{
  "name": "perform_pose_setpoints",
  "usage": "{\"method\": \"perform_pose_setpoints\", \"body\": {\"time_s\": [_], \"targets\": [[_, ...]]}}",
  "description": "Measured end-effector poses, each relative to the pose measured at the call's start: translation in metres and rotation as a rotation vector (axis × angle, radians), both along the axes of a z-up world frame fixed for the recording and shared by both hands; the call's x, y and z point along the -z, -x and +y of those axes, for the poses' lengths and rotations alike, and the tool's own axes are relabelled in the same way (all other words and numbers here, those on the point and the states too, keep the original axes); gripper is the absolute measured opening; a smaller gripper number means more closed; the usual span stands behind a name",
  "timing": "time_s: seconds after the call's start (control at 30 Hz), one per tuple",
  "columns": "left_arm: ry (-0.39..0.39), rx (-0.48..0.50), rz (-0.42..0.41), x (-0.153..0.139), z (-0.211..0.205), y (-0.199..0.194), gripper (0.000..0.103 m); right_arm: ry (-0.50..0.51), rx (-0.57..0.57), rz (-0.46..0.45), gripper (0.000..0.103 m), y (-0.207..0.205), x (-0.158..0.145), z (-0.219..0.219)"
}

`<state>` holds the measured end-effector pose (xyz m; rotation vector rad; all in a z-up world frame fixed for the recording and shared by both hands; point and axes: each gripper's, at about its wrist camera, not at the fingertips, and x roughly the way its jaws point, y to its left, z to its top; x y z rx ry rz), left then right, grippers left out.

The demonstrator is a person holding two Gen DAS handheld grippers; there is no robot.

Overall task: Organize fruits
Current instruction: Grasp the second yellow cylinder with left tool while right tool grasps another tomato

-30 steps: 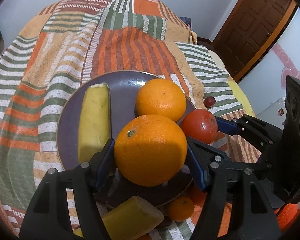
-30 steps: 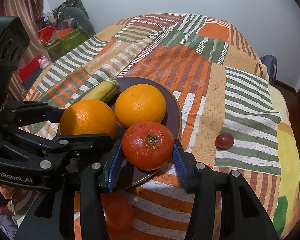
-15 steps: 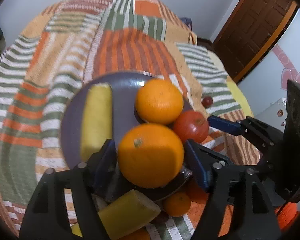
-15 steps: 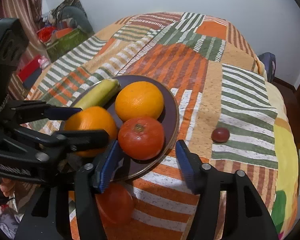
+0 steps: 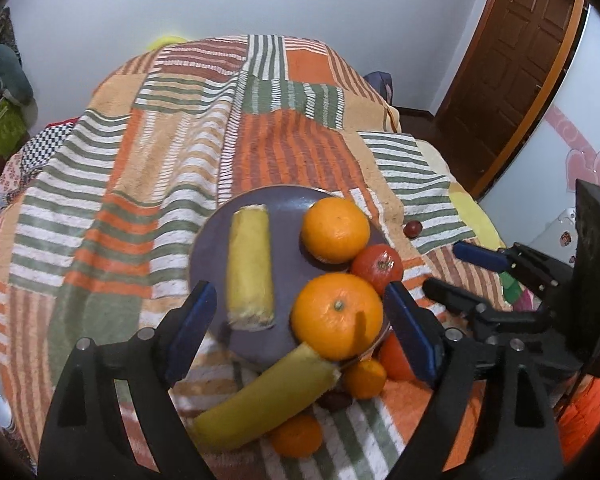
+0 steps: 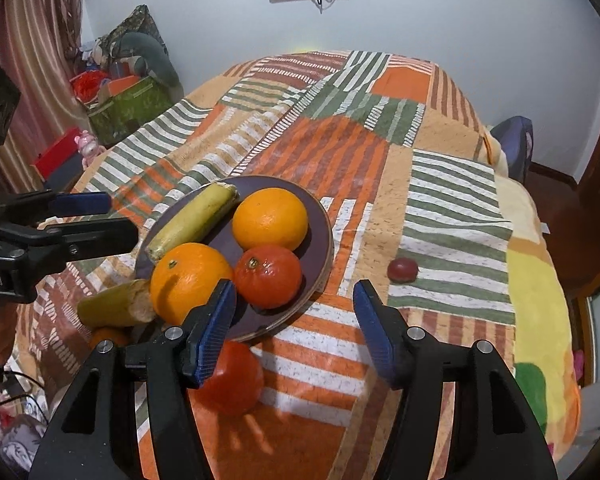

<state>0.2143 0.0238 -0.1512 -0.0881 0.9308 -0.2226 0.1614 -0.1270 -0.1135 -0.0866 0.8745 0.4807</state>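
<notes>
A: Left wrist view first: what sits on the plate (image 5: 212,240)?

B: Four fruits. A banana piece (image 5: 249,266) lies along the plate's left half. A far orange (image 5: 335,229) sits toward the right rim, a near orange (image 5: 337,315) at the near rim, and a red tomato (image 5: 377,265) is wedged between them at the right edge, touching both as far as I can tell.

A: And off the plate?

B: On the blanket (image 5: 140,184) at the plate's near edge lies a second banana piece (image 5: 266,396), its cut end against the near orange. Two small mandarins (image 5: 364,378) lie beside it, one farther down toward the near edge. A second tomato (image 6: 231,378) rests on the blanket just below the plate in the right wrist view. A small dark red fruit (image 6: 402,269) lies alone on the blanket, well apart from the plate's right rim.

A: What about the left gripper (image 5: 300,332)?

B: Its fingers are spread wide and hold nothing. They stand either side of the plate's near edge, the near orange between them but clear of both pads.

A: The right gripper (image 6: 294,328)?

B: Also wide apart and empty. Its left finger (image 6: 214,326) stands at the plate's near right rim, close to the plated tomato; whether it touches I cannot tell. The other finger is over bare blanket.
</notes>
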Motion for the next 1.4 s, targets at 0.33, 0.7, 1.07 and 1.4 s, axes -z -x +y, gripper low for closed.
{"method": "perform_pose_setpoints", "body": {"time_s": [0.33,0.7,1.07,1.4], "targets": [[-0.022,-0.037,0.032,0.012,0.022,0.035,0.087,0.003,0.006,0.015,0.058,0.022,0.001,-0.002],[-0.045,-0.026,0.121,0.046,0.022,0.051,0.087,0.004,-0.008,0.081,0.058,0.042,0.019,0.004],[-0.077,-0.004,0.128,0.067,0.010,0.041,0.083,0.018,-0.041,0.113,0.058,0.043,0.032,0.013],[-0.075,-0.021,0.112,0.071,0.009,0.034,0.075,-0.013,-0.047,0.128,0.060,0.036,0.036,0.016]]}}
